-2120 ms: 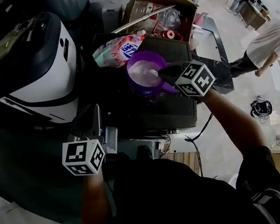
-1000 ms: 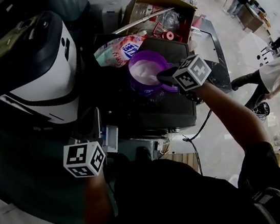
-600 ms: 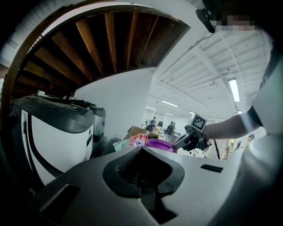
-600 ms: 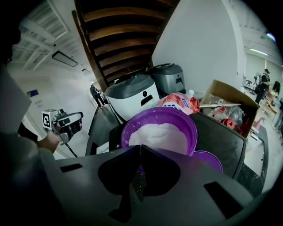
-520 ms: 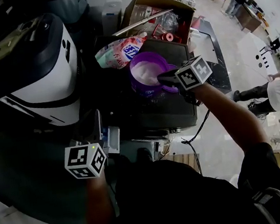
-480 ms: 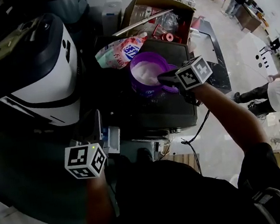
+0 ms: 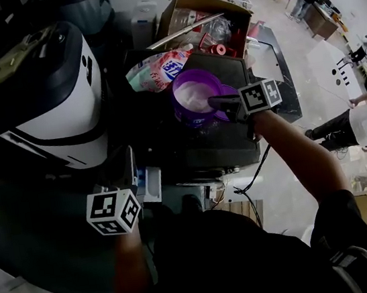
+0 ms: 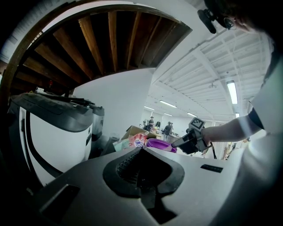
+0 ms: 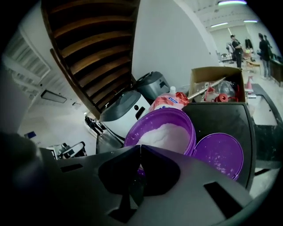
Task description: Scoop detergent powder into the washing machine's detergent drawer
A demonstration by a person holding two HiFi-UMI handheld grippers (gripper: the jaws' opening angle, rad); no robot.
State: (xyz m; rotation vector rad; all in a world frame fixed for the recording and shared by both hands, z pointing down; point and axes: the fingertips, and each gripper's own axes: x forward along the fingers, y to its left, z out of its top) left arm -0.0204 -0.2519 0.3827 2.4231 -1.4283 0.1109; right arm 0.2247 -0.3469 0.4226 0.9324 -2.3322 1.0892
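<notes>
A round purple plastic tub (image 7: 192, 96), filled with fine white detergent powder (image 9: 166, 136), is set near the far edge of the flat black machine top (image 7: 190, 145). Its round purple lid (image 9: 219, 154), speckled with powder, is laid flat just beside it. The right gripper (image 9: 139, 147) is held at the tub's near rim, jaws closed together. The left gripper (image 8: 142, 148), jaws likewise pressed together, is held near the pale plastic detergent drawer (image 7: 149, 183), which juts out below the top's near-left corner. A crinkled pink plastic bag (image 7: 157, 68) is seen behind the tub.
</notes>
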